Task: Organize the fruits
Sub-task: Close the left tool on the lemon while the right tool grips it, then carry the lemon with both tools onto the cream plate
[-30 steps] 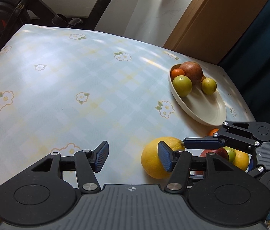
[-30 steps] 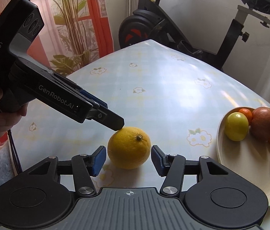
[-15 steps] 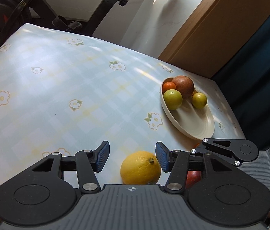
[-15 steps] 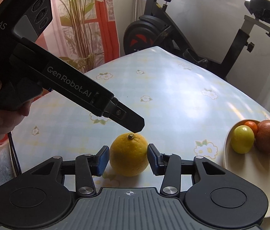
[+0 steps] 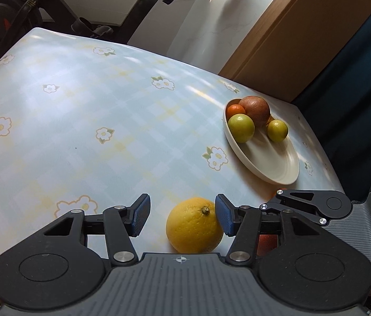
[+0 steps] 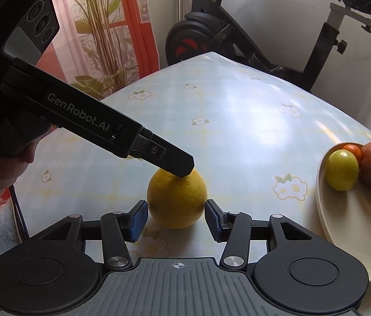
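**Large yellow citrus flanked by both sets of jaws**

A large yellow citrus [image 6: 177, 197] is seen resting on the bench [image 5: 85, 121], which is covered with a pale blue checked cloth printed with flowers. The right gripper [image 6: 176, 217] is positioned around this fruit: its jaws are opening, and a blue pad [image 6: 138, 218] is seen at each flank of the citrus, with a thin gap just visible on either side, so the fruit is not clamped. The left gripper [image 5: 182, 214] is also parted and widening; in the left wrist view the citrus [image 5: 194, 225] lies between its jaws, close against one pad, while the other pad stands clear of it. In the right wrist view one finger of the left gripper [image 6: 174, 162] is seen over the top of the citrus; whether it touches cannot be told. Beyond the citrus, a cream oval plate [image 5: 272, 163] is set on the bench, and in it are gathered two yellow-green fruits [image 5: 241, 127], a brown-red fruit [image 5: 255, 110] and a small orange [image 5: 234, 110]. An exercise bike [image 6: 238, 34] stands past the bench's far edge from the citrus.
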Demonstrator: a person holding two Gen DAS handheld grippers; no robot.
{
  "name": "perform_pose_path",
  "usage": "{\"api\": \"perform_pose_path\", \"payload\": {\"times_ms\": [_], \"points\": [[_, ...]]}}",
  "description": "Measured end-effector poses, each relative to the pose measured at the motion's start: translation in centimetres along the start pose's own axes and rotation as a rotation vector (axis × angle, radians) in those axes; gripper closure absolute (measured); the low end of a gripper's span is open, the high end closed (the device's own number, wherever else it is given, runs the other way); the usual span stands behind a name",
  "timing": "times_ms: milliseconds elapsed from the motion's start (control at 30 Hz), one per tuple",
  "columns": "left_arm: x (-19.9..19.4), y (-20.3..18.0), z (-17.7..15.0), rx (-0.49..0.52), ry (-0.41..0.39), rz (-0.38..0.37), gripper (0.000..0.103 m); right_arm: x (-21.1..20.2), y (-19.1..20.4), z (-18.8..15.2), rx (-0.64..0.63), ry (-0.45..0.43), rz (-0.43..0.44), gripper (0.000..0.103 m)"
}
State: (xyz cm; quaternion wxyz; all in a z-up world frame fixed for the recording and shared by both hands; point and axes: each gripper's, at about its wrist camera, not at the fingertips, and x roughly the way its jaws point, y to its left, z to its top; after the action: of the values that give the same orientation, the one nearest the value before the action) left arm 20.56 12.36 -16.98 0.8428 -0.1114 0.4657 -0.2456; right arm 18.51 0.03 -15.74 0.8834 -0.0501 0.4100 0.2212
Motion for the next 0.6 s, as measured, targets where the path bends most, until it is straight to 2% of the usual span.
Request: {"api": "perform_pose_path", "payload": {"times_ms": [300, 600], "points": [[0.3, 1.6, -0.4, -0.102, 0.003, -0.08, 0.046, 0.6, -1.1, -0.2, 0.05, 0.005, 0.037, 0.055], [0.6, 1.0, -1.1, -0.089, 0.017, -0.098, 0.047, 0.9, -1.5, -0.4, 0.071, 0.003, 0.047, 0.055]]}}
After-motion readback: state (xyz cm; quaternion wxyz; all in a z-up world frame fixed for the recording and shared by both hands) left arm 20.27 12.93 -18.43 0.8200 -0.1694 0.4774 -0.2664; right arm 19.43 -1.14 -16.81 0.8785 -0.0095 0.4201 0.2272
